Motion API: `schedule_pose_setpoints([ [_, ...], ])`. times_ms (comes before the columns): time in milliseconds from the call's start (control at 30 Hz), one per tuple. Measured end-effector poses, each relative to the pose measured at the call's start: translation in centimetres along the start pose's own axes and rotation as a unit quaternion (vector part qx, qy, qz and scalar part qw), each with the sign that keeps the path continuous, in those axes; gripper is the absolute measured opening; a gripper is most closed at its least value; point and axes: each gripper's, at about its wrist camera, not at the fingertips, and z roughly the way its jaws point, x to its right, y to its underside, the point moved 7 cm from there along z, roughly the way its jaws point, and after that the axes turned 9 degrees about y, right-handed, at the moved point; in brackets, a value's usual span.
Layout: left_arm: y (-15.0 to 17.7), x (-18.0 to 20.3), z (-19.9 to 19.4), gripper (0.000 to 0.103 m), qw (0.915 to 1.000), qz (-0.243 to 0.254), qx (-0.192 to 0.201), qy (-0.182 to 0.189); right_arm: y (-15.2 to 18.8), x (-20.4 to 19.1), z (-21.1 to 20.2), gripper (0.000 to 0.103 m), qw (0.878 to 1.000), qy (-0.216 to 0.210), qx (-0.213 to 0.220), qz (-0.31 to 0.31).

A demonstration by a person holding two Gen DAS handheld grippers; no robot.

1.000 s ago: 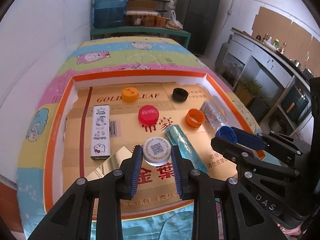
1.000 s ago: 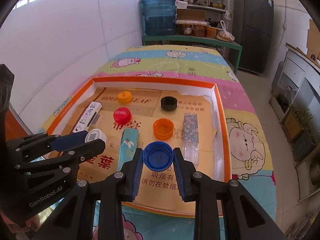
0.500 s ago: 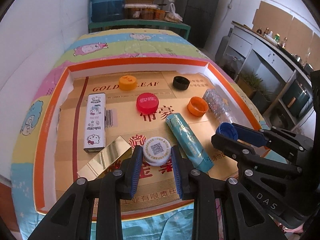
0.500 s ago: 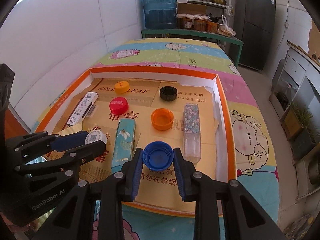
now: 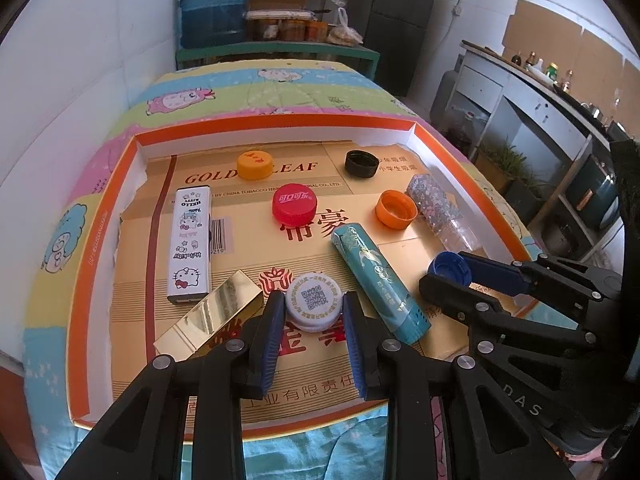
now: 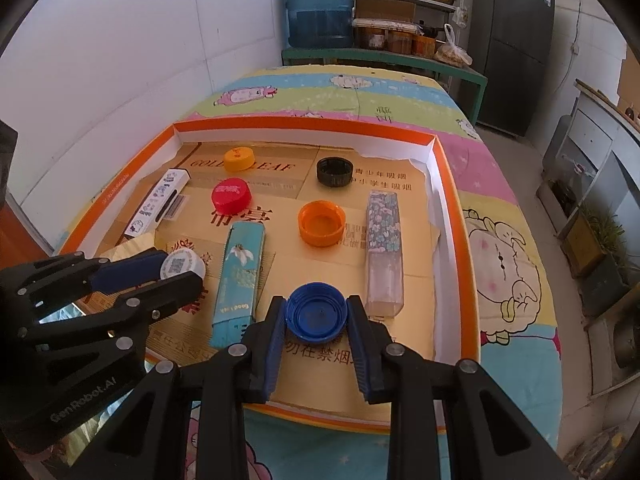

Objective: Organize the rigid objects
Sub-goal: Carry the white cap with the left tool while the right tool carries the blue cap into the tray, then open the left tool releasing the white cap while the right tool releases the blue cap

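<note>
Since a second ago both wrist views show more of the tray's point(image 5: 104, 216) near floor, while the boxes and loose caps inside it lie where they lay; so I judge both hands are carrying their caps over the tray and nothing has been set down yet. The gold box point(image 5: 212, 320), half cut off a second ago, now shows whole beside the Hello Kitty box point(image 5: 190, 244). The left tool point(image 5: 313, 320) pinches the white cap point(image 5: 314, 304) over the tray's near left; the right tool point(image 6: 316, 330) pinches the blue cap point(image 6: 317, 312), open side up, near the teal box point(image 6: 240, 276). Whether either cap touches the cardboard is hidden by the fingers. The clear box's point(image 6: 384, 252) contents are hard to make out, and the tray's near edge is cut off behind the tools.
</note>
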Motion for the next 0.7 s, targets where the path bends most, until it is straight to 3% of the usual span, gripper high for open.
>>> schedule_pose_setpoints([
  [133, 0.09, 0.0, -0.1, 0.031, 1.0, -0.001, 0.0, 0.001, 0.02, 0.11, 0.01, 0.031, 1.0, -0.001, 0.0, 0.003],
  [267, 0.1, -0.05, -0.2, 0.047, 1.0, -0.004, 0.003, 0.002, 0.03, 0.16, -0.02, 0.03, 1.0, 0.0, 0.001, 0.003],
  [700, 0.13, -0.4, -0.52, 0.048, 0.9999, -0.008, 0.009, 0.002, 0.11, 0.16, -0.34, 0.031, 1.0, 0.0, 0.004, 0.003],
])
